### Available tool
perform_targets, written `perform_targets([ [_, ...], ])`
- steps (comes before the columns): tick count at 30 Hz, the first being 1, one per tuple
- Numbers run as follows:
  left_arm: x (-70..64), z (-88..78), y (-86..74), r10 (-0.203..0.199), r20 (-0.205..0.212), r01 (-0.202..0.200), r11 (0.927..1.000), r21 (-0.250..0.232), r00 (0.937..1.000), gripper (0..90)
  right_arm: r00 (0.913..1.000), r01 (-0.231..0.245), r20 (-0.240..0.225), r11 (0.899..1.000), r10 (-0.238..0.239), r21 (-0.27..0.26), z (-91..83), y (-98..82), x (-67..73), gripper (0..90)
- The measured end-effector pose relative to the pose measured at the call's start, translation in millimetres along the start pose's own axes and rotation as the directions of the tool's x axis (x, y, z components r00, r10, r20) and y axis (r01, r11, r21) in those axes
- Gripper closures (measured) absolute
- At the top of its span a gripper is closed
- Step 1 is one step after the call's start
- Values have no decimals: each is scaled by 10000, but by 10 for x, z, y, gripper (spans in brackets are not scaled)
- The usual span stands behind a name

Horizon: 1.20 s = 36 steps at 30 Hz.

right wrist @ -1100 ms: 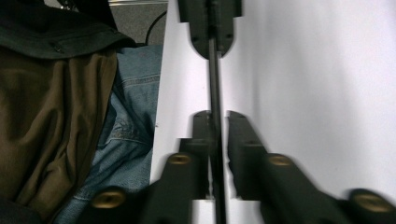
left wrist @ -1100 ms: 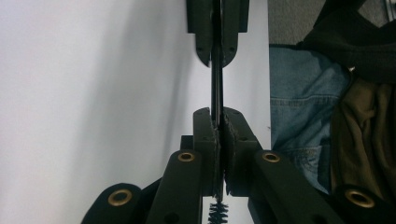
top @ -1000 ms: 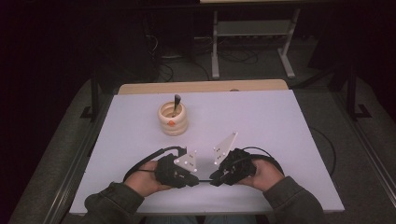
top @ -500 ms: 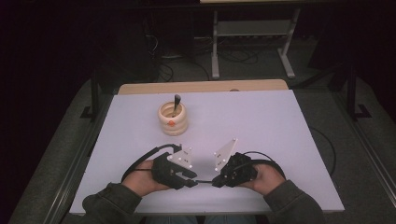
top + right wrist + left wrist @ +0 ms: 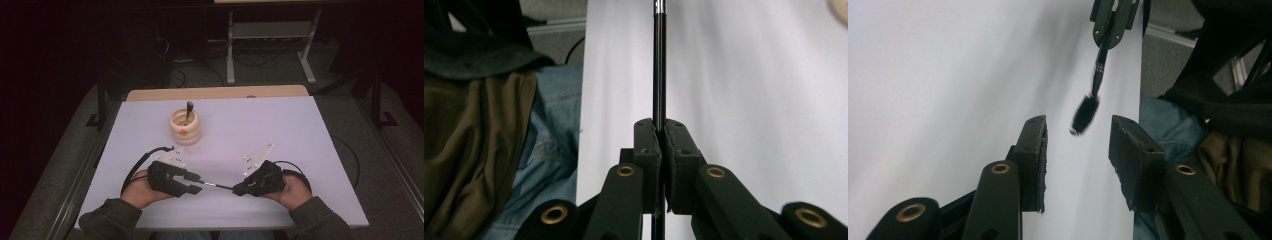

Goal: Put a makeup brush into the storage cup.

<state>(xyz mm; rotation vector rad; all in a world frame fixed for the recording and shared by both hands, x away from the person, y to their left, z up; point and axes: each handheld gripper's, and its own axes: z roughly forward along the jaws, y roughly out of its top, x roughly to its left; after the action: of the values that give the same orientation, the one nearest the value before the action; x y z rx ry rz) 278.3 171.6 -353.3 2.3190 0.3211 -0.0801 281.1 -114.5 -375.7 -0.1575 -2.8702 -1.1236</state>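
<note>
Between the spread pads of the left claw point(image 5: 1075, 140), just opened, hangs the brush point(image 5: 1084, 114) tip, untouched; the right claw point(image 5: 661, 134) pinches its handle.

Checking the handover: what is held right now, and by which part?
The right gripper clamps the brush by its thin black handle. The left gripper has just opened; the bristles hang free between its jaws.

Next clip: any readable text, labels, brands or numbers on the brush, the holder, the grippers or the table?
None can be read in any view.
Brush: plain black handle and bristles, no print visible.
Ring-shaped holder: one orange dot, no lettering.
Left gripper and right gripper: black jaws with brass rivets, no marks.
Table: plain white sheet.
</note>
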Motion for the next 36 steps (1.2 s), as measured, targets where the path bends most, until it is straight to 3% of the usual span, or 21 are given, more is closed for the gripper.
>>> perform_targets([
  [9, -18, 54, 99, 28, 156, -20, 9987, -507, 9999, 601, 9998, 60, 203, 9967, -43, -810, 3, 82, -31, 844],
  [14, -36, 91, 149, 116, 370, -95, 9983, -577, 9992, 624, 9991, 378, 214, 9960, -362, -808, 49, 130, -18, 844],
  [21, -30, 107, 151, 231, 526, -212, 9991, -373, 9983, 811, 9977, 661, 203, 9946, -647, -804, 86, 150, 0, 844],
  [25, -42, 115, 155, 298, 785, -272, 9991, -339, 9965, 838, 9970, 749, 227, 9943, -734, -753, 92, 152, 8, 841],
  [30, -75, 145, 178, 616, 615, -630, 9978, 213, 9962, 853, 9980, 611, 197, 9978, -606, -269, 128, 170, 24, 783],
  [33, -79, 154, 180, 594, 551, -619, 9971, 446, 9967, 854, 9967, 665, 435, 9962, -690, 564, 160, 209, 62, 761],
  [36, -88, 169, 181, 662, 487, -695, 9952, 694, 9966, 854, 9963, 626, 522, 9938, -676, 917, 176, 229, 70, 767],
])
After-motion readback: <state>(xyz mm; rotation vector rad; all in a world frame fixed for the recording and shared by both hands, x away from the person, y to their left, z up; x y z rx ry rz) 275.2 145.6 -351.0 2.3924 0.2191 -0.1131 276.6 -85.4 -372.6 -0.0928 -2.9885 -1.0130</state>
